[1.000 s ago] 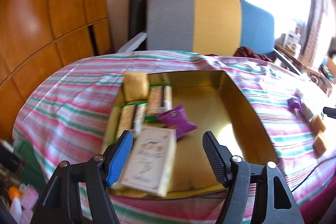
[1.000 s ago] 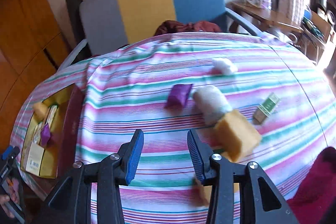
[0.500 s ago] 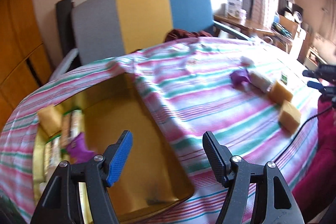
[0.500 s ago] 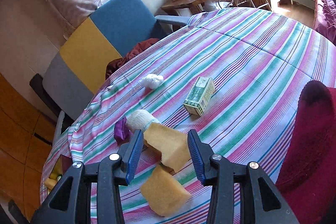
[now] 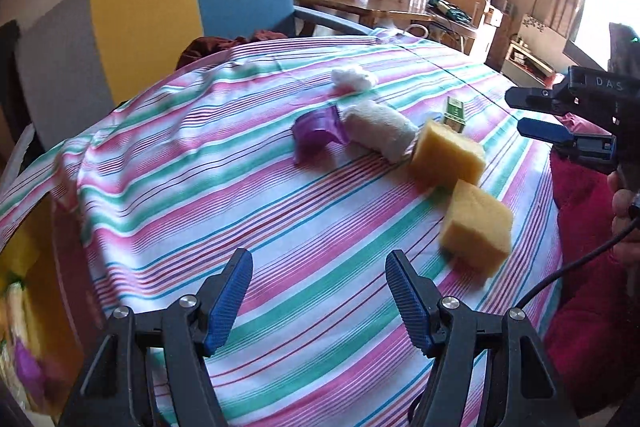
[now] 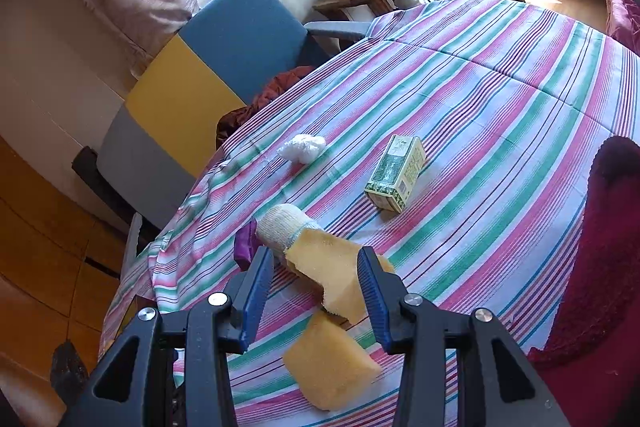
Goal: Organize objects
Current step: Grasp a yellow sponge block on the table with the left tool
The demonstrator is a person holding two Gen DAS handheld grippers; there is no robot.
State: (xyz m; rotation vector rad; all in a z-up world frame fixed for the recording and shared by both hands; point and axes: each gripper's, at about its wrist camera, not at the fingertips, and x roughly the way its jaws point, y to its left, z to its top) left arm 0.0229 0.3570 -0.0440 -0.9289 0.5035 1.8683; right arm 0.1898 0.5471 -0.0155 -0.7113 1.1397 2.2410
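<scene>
My left gripper (image 5: 318, 275) hangs open and empty over the striped tablecloth (image 5: 240, 195). Ahead of it lie a purple packet (image 5: 316, 135), a rolled white cloth (image 5: 380, 131), two yellow sponges (image 5: 446, 155) (image 5: 476, 227), a small green box (image 5: 454, 113) and a white wad (image 5: 354, 79). My right gripper (image 6: 316, 267) is open. The upper sponge (image 6: 324, 267) shows between its fingers but lies on the table beyond them. The left wrist view shows the right gripper (image 5: 514, 113) hovering just right of the sponges, clear of them. The lower sponge (image 6: 328, 363) sits nearer.
The gold box (image 5: 24, 287) with packets shows blurred at the left edge. A grey, yellow and blue chair (image 5: 160, 11) stands behind the table. A dark red sleeve (image 6: 600, 267) and a hand (image 5: 624, 211) fill the right side. A desk with clutter (image 5: 360, 3) stands behind.
My left gripper swung right, from over the gold box to over the tablecloth near the sponges. My right gripper rolled and closed in on the sponges, then held still. Both jaws kept their width.
</scene>
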